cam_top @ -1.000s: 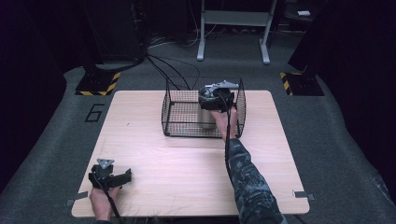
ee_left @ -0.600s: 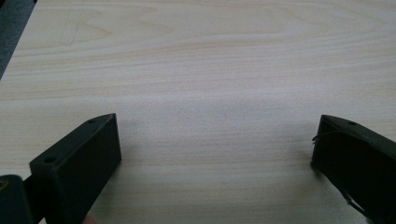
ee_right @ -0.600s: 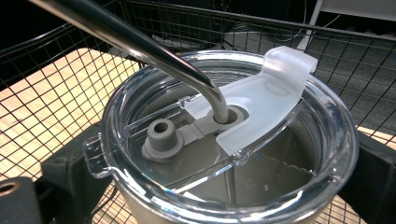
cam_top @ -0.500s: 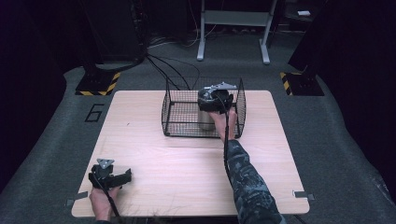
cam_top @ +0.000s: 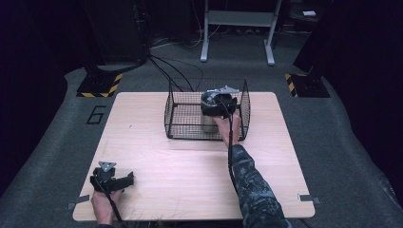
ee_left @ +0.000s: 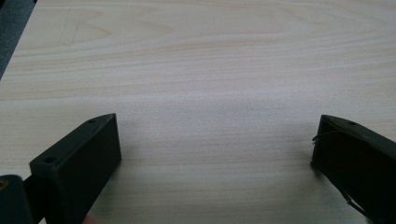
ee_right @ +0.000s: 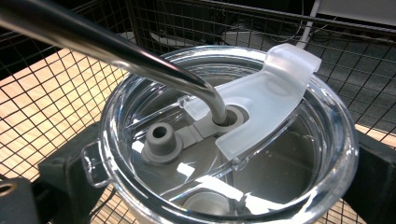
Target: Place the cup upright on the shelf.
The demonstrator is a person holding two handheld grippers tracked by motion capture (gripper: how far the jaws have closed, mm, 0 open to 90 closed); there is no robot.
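A: Where was the tumbler [ee_right: 229,154]?

B: It stood upright inside the wire basket [cam_top: 178,118], towards its right half, at the far middle of the table [cam_top: 190,166]. It had a clear lid [ee_right: 280,93] and a bent metal straw [ee_right: 107,44] through the lid's hole.

A: And the right gripper [cam_top: 217,102]?

B: It sat over the basket, with one black jaw on either side of the tumbler just below the rim. Whether they actually pressed on it could not be told.

A: The left gripper [cam_top: 124,179]?

B: Low at the near left corner, well apart from the basket, jaws spread wide over bare wood with nothing between them.
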